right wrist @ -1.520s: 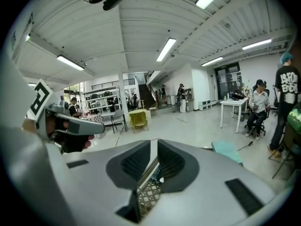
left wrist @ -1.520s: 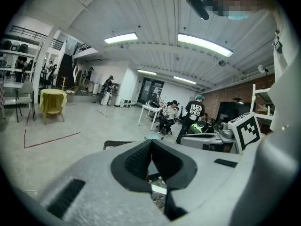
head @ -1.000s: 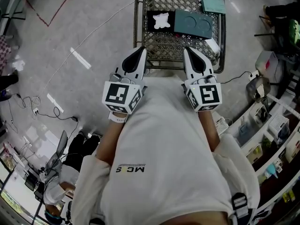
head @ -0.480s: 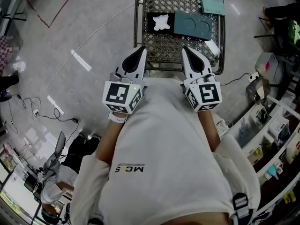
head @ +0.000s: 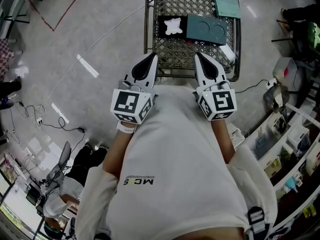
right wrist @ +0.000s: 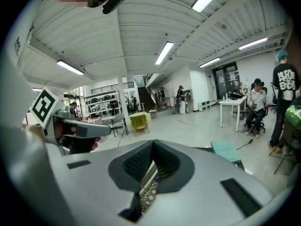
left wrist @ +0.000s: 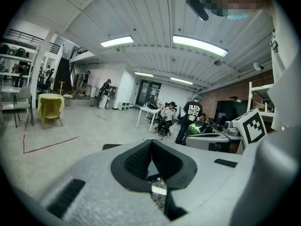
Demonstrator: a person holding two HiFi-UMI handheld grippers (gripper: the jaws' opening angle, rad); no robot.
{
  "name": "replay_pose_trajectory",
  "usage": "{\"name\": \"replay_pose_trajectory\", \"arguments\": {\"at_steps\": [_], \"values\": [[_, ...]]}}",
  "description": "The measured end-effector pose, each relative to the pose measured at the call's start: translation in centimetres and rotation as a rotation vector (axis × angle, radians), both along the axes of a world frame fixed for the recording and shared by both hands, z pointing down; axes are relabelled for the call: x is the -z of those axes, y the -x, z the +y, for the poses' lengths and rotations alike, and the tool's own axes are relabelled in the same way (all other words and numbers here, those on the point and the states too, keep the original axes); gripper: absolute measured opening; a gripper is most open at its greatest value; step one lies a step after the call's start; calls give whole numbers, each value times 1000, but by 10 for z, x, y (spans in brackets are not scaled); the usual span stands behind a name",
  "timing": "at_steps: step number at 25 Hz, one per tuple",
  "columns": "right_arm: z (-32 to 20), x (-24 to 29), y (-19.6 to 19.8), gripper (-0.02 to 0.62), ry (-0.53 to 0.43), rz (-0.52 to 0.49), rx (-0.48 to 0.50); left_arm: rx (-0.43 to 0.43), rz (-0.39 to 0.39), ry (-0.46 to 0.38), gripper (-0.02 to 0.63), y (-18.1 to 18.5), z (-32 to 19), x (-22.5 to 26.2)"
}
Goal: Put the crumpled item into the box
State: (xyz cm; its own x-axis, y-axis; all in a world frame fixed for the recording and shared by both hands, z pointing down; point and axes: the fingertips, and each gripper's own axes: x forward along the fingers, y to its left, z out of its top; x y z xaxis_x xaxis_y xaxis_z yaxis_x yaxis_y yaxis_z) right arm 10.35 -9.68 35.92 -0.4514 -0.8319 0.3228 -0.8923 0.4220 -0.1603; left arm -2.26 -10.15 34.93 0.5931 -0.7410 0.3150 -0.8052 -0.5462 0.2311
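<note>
Polished concrete floor [head: 100, 14] of a big hall, wire shopping cart [head: 175, 46] dead ahead. Barely anything has shifted over the last second: both grippers edge a touch toward the cart, so no grasp looks under way. Left gripper [head: 151, 57] is closed on nothing, and so is the right gripper [head: 198, 55]. Both are tucked at the chest, pointing forward. The crumpled white item [head: 173, 25] lies on a black panel [head: 161, 29] in the cart, beside a teal tray [head: 210, 28]. Whether that's the box, I can't tell.

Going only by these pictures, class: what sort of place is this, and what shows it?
Probably a big open workshop or lab set up partly like a shop: a wire shopping cart stands on the floor, stocked shelves line the right side, and cables trail across the floor.
</note>
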Motion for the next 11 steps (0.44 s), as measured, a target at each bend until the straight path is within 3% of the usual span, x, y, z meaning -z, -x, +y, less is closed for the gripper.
{"name": "replay_pose_trajectory", "arguments": {"at_steps": [11], "values": [[-1,-4,0,15,9,9,-5,7,1,7,25,5,3,-1]]}}
